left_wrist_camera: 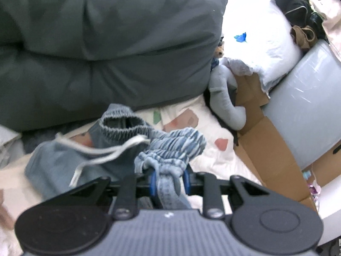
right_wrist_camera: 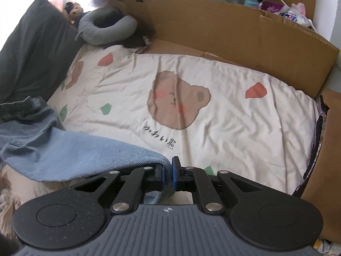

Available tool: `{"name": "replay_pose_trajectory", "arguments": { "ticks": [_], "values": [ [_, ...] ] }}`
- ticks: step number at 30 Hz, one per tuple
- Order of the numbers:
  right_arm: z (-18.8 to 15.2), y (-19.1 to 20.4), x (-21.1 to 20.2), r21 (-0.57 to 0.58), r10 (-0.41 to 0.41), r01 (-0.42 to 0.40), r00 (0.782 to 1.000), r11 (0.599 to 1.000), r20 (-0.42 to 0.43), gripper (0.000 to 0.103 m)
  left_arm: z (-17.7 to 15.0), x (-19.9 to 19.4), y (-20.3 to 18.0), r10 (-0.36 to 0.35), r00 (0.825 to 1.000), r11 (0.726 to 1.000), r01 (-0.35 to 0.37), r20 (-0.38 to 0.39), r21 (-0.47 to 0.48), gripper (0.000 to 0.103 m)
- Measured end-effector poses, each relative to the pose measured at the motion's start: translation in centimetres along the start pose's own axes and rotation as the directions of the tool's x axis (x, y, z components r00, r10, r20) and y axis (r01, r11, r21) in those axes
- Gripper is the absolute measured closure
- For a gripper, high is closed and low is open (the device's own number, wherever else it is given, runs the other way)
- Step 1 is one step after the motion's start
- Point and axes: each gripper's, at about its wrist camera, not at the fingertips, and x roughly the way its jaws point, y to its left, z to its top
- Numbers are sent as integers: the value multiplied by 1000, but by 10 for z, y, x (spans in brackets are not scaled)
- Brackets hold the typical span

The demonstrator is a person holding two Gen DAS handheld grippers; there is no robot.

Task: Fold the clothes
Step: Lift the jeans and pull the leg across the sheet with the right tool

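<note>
The left claw [left_wrist_camera: 168,179] is clenched on the gathered elastic waistband of a pair of blue denim shorts [left_wrist_camera: 119,145], the bunched band rising just beyond its blue pads, a white drawstring [left_wrist_camera: 110,149] trailing to the left. The right claw [right_wrist_camera: 168,170] grips a hem of the same shorts [right_wrist_camera: 64,153]; the cloth runs from its jaws off to the near left, lifted over the bear-print bedsheet [right_wrist_camera: 213,128]. A dark grey pillow [left_wrist_camera: 106,42] lies at the far left, with cardboard [right_wrist_camera: 213,32] along the bed's far side.

One blue garment [left_wrist_camera: 64,164], two pillows [left_wrist_camera: 106,49], one neck cushion [right_wrist_camera: 106,25].
</note>
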Motion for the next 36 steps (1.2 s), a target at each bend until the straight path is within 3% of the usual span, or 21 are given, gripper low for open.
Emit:
{"name": "replay_pose_trajectory", "arguments": {
  "ticks": [10,19,23,25,36],
  "values": [
    [21,-15,40,59,-31,26,996,998,80,99,41,91,-48,63,997,994,-59,-41,95,78],
    [44,-24,70,95,-61,48,988,994,142,100,72,147,-66,110,994,992,-109,-14,58,81],
    [70,-26,82,63,-77,68,986,996,150,100,83,170,-69,133,991,990,-132,-10,43,82],
    [82,-27,88,48,-84,78,984,996,155,100,89,182,-72,148,989,988,-148,-8,43,88],
    [138,-30,128,-27,-111,116,985,993,134,100,106,238,-86,211,978,977,-211,0,30,89]
  ]
}}
